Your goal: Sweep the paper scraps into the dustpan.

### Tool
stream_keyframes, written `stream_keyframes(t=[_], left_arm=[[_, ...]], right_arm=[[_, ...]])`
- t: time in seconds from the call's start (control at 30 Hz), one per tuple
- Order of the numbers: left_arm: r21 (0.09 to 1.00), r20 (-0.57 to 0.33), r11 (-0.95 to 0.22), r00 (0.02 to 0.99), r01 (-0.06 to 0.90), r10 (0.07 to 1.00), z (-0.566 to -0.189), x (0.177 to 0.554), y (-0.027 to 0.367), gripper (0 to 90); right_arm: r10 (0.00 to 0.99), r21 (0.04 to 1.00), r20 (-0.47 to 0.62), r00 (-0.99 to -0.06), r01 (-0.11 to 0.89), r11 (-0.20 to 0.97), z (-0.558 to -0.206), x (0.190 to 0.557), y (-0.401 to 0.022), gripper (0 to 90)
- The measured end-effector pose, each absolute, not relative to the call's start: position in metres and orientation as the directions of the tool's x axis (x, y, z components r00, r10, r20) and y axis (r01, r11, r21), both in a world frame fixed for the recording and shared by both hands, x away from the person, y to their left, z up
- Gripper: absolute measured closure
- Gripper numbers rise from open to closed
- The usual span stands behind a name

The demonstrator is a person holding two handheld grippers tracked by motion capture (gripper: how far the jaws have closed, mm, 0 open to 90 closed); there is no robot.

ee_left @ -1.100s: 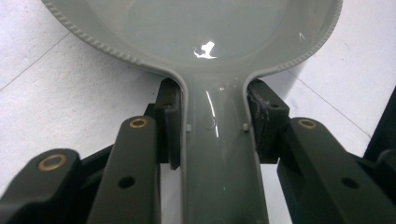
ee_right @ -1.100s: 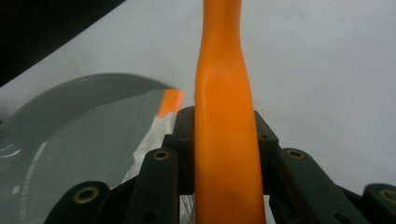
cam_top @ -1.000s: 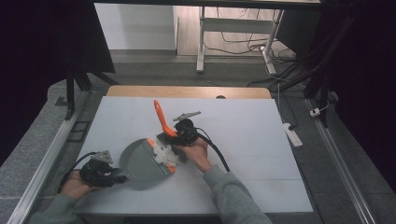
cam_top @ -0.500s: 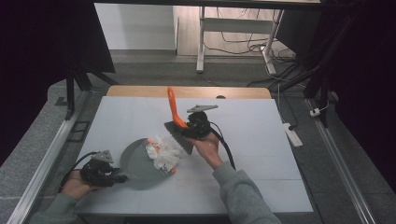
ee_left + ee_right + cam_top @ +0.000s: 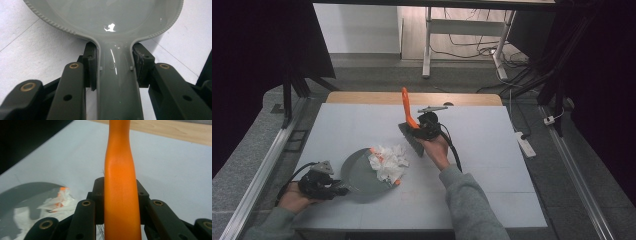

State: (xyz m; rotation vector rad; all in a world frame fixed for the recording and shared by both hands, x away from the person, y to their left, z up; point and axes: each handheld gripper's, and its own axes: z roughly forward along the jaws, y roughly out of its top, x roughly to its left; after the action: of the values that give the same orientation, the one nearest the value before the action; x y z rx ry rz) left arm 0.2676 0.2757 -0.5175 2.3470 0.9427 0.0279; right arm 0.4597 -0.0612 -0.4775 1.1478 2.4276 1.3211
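A grey dustpan point(image 5: 358, 176) lies flat on the white table point(image 5: 492, 150) at the front left. My left gripper point(image 5: 338, 189) is shut on the dustpan's handle point(image 5: 117, 85), with a pad on each side. Crumpled white paper point(image 5: 387, 162) with orange bits rests on the pan's far rim. My right gripper point(image 5: 418, 131) is shut on the orange handle point(image 5: 120, 182) of a brush, held above mid-table to the right of the pan. The handle point(image 5: 406, 107) points up and away, and the dark bristle head point(image 5: 411, 140) hangs below. The right gripper view also shows the dustpan point(image 5: 15, 192) and the paper point(image 5: 57, 202).
A wooden strip point(image 5: 362, 98) runs along the table's far edge. A white power strip point(image 5: 527, 145) lies on the floor off the right edge. Metal rails point(image 5: 267, 160) flank the table on both sides. White table legs point(image 5: 428, 40) and cables stand beyond.
My right gripper has carried the brush up and to the right, away from the dustpan. The paper now lies uncovered on the pan. The left gripper and pan have stayed put.
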Motion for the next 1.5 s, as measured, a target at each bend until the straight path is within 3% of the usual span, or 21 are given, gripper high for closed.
stream_keyframes(t=[0.57, 1.07, 1.27, 1.5], left_arm=[[0.539, -0.192, -0.570, 0.749, 0.620, 0.634, -0.517, 0.268, 0.274, 61.4], [0.538, -0.193, -0.570, 0.749, 0.621, 0.634, -0.518, 0.268, 0.273, 61.4], [0.536, -0.193, -0.572, 0.750, 0.621, 0.633, -0.517, 0.268, 0.273, 61.4], [0.536, -0.192, -0.573, 0.750, 0.621, 0.633, -0.518, 0.268, 0.273, 61.3]], right_arm=[[0.649, 0.711, 0.256, -0.716, 0.595, 0.376, -0.511, 0.462, -0.027, 70.4], [0.495, 0.715, 0.313, -0.810, 0.544, 0.439, -0.510, 0.418, 0.009, 70.4], [0.469, 0.732, 0.311, -0.826, 0.523, 0.437, -0.505, 0.408, 0.005, 70.3], [0.523, 0.782, 0.267, -0.810, 0.499, 0.374, -0.485, 0.416, -0.024, 70.3]])
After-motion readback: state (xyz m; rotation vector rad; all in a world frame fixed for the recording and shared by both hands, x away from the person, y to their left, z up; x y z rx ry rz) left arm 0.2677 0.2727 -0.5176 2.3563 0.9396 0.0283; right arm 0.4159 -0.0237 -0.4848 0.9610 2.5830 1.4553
